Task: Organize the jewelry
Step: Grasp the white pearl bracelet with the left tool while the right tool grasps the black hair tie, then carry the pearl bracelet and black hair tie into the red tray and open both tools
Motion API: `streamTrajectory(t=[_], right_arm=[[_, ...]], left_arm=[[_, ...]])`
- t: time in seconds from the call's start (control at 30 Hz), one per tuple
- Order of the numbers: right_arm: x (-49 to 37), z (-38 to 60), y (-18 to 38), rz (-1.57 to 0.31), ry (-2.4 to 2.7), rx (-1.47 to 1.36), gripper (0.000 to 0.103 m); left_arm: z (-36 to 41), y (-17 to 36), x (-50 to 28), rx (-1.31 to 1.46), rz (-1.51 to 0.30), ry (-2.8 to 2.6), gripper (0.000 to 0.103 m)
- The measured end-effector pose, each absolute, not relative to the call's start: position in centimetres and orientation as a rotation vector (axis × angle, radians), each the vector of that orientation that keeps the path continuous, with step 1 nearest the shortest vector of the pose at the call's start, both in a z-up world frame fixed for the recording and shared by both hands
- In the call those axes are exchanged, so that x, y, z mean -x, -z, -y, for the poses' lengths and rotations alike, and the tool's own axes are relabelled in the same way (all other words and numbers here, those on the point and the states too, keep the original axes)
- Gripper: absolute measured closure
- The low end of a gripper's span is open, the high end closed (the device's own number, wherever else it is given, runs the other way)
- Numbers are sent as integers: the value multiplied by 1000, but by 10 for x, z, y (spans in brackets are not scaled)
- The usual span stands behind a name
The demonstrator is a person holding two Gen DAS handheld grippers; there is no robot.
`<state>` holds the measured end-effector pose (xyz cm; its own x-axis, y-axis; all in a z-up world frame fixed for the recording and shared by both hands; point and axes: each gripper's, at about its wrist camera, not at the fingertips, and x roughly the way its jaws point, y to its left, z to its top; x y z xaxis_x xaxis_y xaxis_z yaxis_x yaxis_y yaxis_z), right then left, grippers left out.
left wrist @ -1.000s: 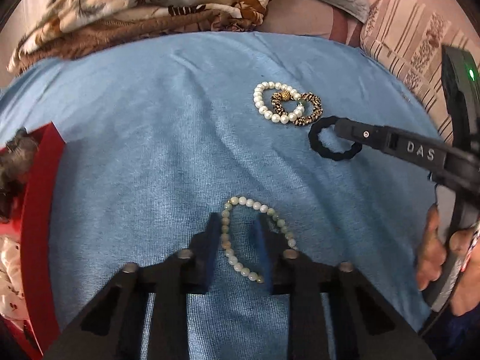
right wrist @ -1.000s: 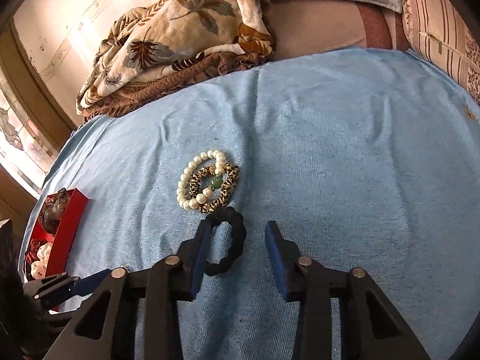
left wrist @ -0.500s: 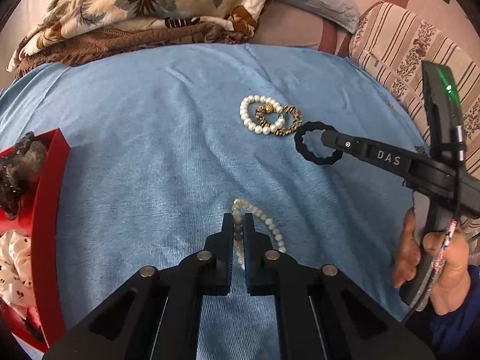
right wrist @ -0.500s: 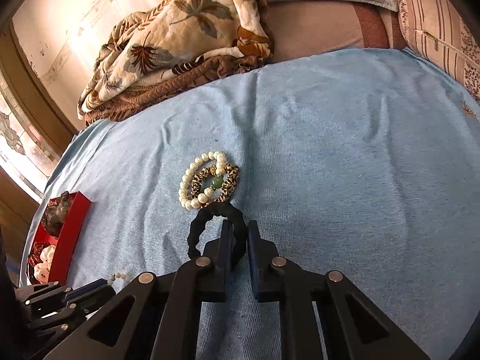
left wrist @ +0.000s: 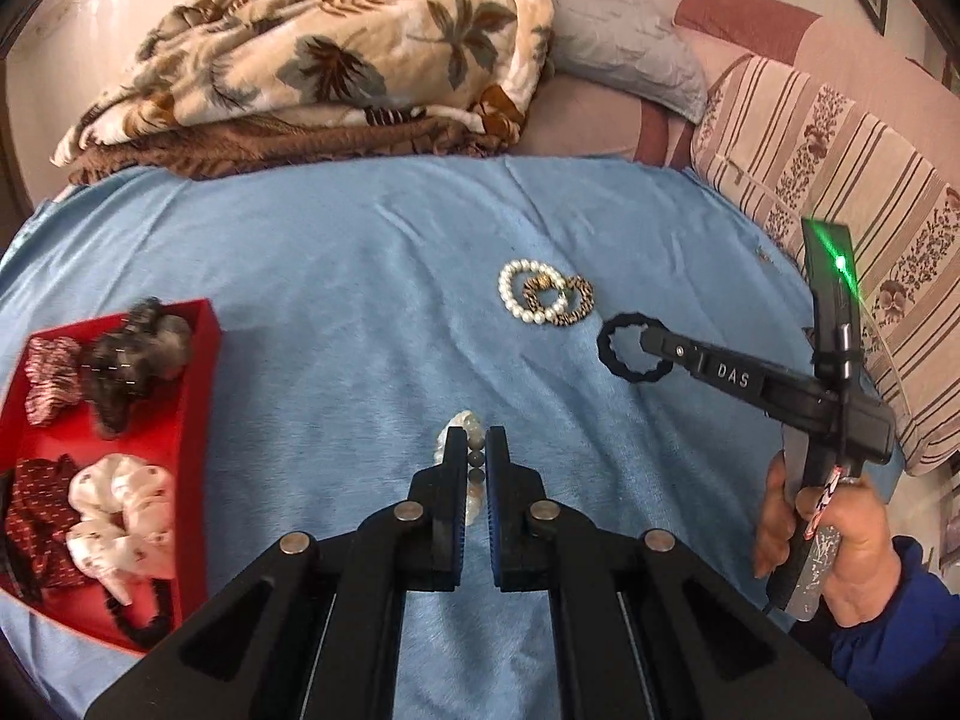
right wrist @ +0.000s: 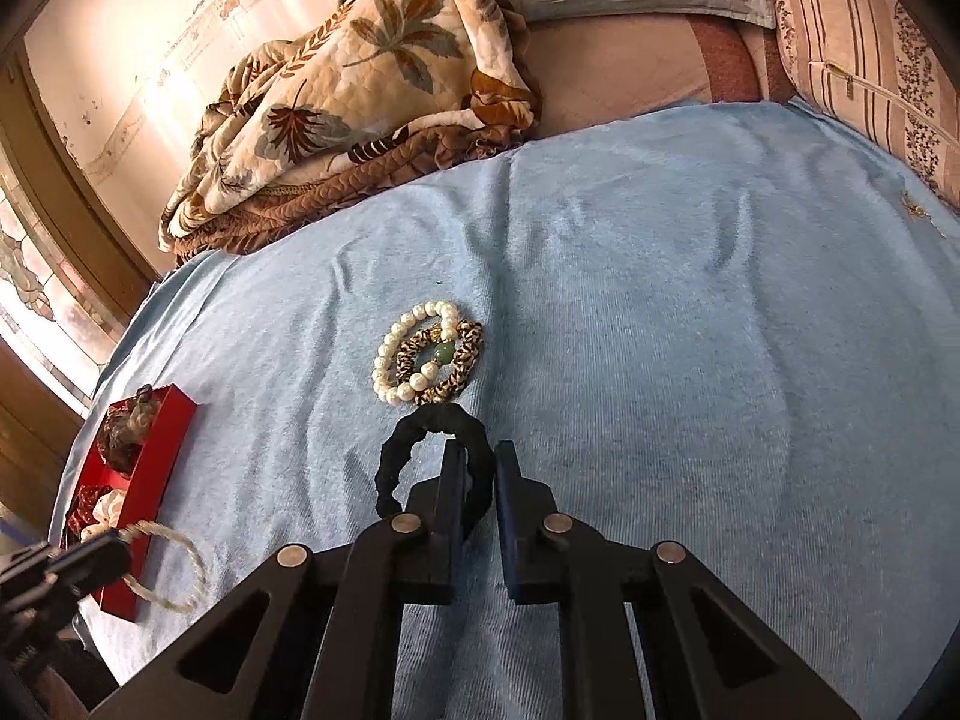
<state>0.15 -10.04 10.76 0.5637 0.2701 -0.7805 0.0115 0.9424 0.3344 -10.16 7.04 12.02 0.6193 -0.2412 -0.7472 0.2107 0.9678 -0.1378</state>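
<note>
The left gripper (left wrist: 474, 450) has its two jaws pinched tight on a pale bead bracelet (left wrist: 471, 429). From the right wrist camera the bracelet (right wrist: 171, 564) hangs as a loop from that gripper, above the blue blanket (left wrist: 336, 312) and just at the near end of the red box.

The right gripper (right wrist: 478, 468) is closed on a black scrunchie (right wrist: 414, 438). Its jaws stand narrow with the black band squeezed between them. In the left wrist view the scrunchie (left wrist: 630, 348) sticks out from the tip of that gripper like a ring, at about 3 o'clock. A hand (left wrist: 840, 540) in a blue sleeve (left wrist: 888, 630) holds the gripper's handle at about 4 o'clock.

A white pearl bracelet (left wrist: 528, 297) lies flat on the blanket near 12 o'clock from the left gripper. A brown spotted bracelet (left wrist: 567, 300) lies partly on top of it. They touch each other. In the right wrist view the two (right wrist: 396, 360) sit just past the scrunchie.

The red box (left wrist: 192, 420) sits at 9 o'clock in the left wrist view. Inside it are a white scrunchie (left wrist: 120, 516), a dark red one (left wrist: 36, 498), a red-and-white striped one (left wrist: 51, 375) and a dark fuzzy one (left wrist: 132, 360).

A leaf-print quilt (left wrist: 336, 54) is piled at the far edge, near 11 o'clock. A striped pillow (left wrist: 840, 192) lies at 2 o'clock.
</note>
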Motion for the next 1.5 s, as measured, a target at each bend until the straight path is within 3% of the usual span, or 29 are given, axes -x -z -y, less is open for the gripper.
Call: streamTrajectory(t=[0.77, 1.5], right_arm=[[60, 56, -117, -964, -194, -253, 92], [64, -73, -163, -954, -406, -114, 92]], left_arm=[[-157, -166, 172, 78, -716, 81, 97], [-287, -177, 164, 155, -662, -76, 97]])
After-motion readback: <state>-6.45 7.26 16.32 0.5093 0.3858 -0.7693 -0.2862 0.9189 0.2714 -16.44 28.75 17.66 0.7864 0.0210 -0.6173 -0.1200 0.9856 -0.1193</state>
